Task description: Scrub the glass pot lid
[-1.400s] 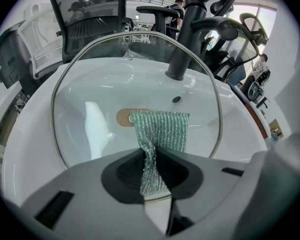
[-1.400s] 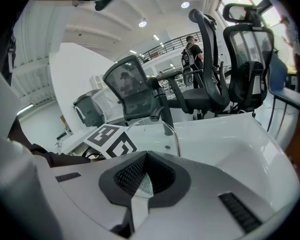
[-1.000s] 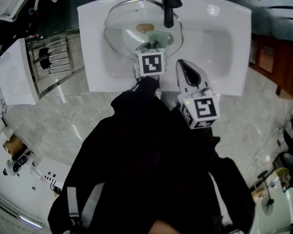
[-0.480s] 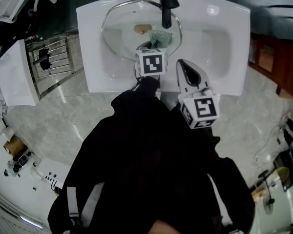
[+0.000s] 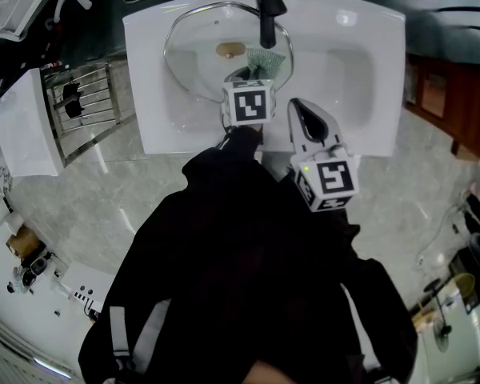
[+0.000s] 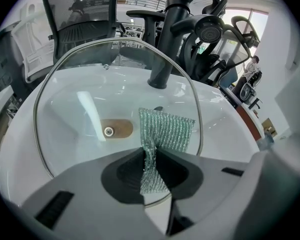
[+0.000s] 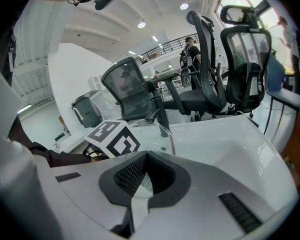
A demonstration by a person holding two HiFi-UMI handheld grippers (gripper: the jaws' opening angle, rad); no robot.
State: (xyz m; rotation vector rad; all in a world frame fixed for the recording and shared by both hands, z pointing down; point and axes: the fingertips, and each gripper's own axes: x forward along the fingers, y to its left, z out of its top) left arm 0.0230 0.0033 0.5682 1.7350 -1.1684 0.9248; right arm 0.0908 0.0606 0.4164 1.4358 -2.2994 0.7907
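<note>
Two grippers work at the white sink [image 5: 344, 62], and we find each of them closed on something. The left gripper [image 6: 150, 154] has its jaws pressed together on a green mesh scrubbing cloth [image 6: 165, 129]. The free end of the cloth fans out toward 1 o'clock and lies against the glass pot lid [image 6: 75, 134]. The right gripper [image 7: 146, 164] sits at about 4 o'clock from the left one in the head view. Its jaws are together as well, and we make out a pale sliver of the lid's rim between them. The lid stands tilted in the left part of the basin. Its brown knob [image 6: 116, 129] shows through the glass at 9 o'clock of the cloth. A black faucet [image 6: 165, 49] rises beyond the lid at 12 o'clock. A chrome rack [image 5: 84, 94] stands beside the sink at 9 o'clock.
</note>
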